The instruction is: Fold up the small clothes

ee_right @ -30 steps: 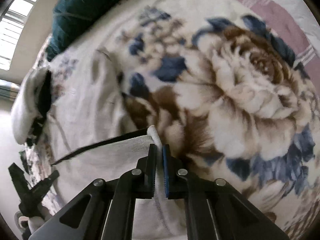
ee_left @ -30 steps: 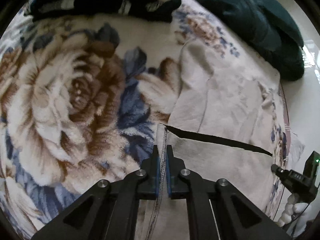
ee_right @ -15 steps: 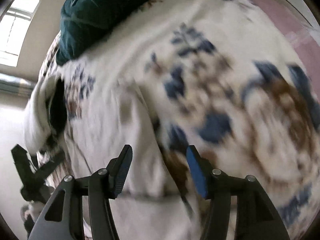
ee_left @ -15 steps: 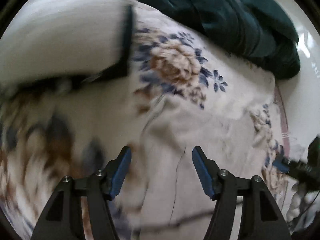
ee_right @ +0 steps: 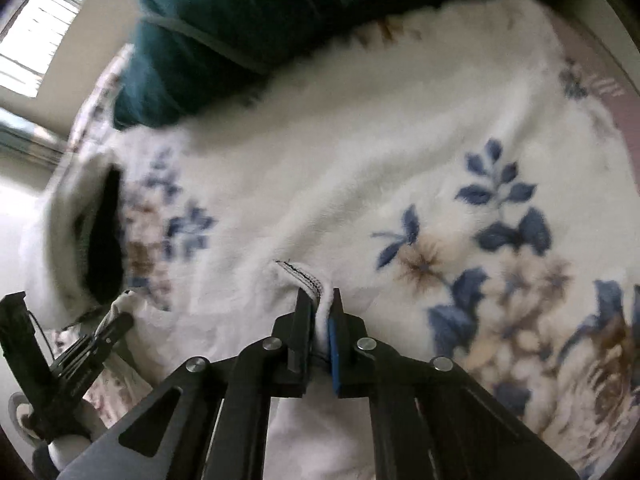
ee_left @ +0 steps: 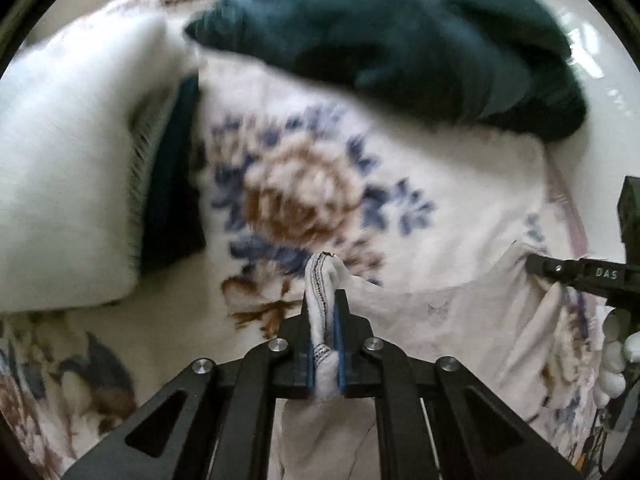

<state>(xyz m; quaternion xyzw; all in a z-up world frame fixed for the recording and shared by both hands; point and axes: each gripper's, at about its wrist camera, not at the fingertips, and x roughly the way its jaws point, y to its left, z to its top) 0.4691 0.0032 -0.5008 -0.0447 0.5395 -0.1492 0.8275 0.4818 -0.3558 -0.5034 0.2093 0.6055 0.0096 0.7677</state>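
Left wrist view: a small white garment [ee_left: 448,320] with a stitched hem stretches over a floral fleece blanket [ee_left: 304,184], one bunched corner clamped in the left gripper [ee_left: 325,320]. In the right wrist view, the right gripper [ee_right: 320,320] pinches another hemmed corner. A dark teal blanket [ee_left: 400,32] lies beyond, a white pillow [ee_left: 64,168] to the left.

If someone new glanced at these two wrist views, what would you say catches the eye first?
Probably the pale garment, pinched at stitched corners by the left gripper and right gripper, low in each view. Behind it spreads the floral blanket with blue and brown blooms. A dark teal bundle sits along the blanket's far edge, with a white pillow on the left view's left.
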